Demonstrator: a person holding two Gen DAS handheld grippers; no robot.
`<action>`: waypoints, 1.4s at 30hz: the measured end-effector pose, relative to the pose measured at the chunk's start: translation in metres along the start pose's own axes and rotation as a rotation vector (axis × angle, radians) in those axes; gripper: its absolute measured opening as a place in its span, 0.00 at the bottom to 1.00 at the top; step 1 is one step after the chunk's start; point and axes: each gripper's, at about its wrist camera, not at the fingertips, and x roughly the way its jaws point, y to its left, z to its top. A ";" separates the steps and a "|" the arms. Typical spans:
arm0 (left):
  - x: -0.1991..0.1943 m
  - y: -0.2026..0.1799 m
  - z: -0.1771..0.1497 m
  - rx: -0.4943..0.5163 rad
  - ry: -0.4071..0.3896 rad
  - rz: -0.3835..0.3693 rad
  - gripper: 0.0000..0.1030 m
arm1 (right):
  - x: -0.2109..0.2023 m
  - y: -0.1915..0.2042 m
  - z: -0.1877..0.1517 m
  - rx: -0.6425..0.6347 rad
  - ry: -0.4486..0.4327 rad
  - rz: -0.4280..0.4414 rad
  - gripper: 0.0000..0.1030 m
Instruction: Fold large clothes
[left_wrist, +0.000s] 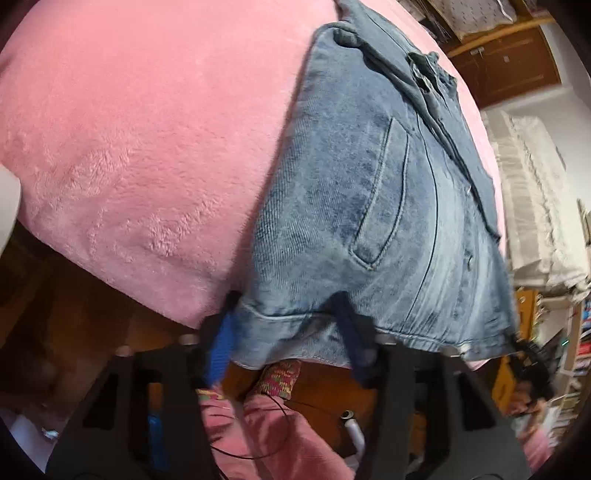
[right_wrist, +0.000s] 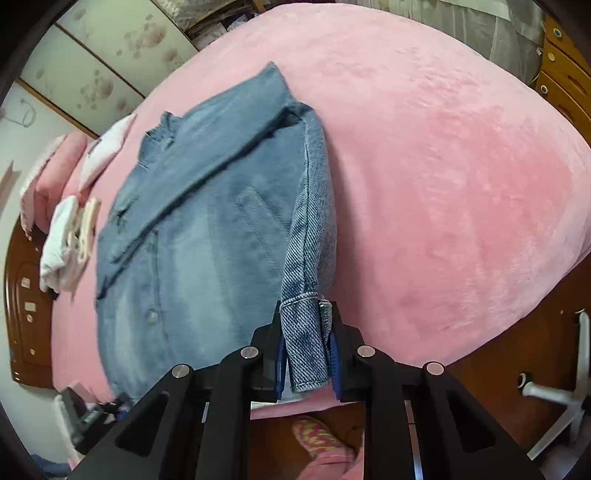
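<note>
A blue denim jacket (left_wrist: 369, 206) lies folded lengthwise on the pink plush bed cover (left_wrist: 140, 147), hem toward me. In the left wrist view my left gripper (left_wrist: 286, 325) is open, its blue-padded fingers (left_wrist: 221, 350) straddling the hem's left corner without pinching it. In the right wrist view the jacket (right_wrist: 192, 236) shows with its collar at the far end. My right gripper (right_wrist: 304, 343) is shut on the hem's right corner, a folded edge of denim (right_wrist: 306, 354) standing between the fingers.
The bed's near edge runs just below both grippers, with wooden floor (left_wrist: 325, 391) beneath. White clothes (right_wrist: 70, 243) and pink pillows (right_wrist: 55, 166) lie at the bed's left side. A wooden headboard (right_wrist: 26, 306) is at far left, a white chair base (right_wrist: 561, 398) at right.
</note>
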 end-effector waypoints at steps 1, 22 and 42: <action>-0.001 -0.004 -0.002 0.002 -0.005 0.005 0.24 | -0.004 0.007 0.001 0.006 0.000 0.013 0.17; -0.145 -0.136 0.074 -0.066 -0.287 -0.395 0.11 | -0.096 0.162 0.111 0.043 -0.126 0.321 0.14; -0.039 -0.210 0.364 -0.210 -0.498 -0.144 0.10 | 0.037 0.173 0.425 0.182 -0.142 0.345 0.13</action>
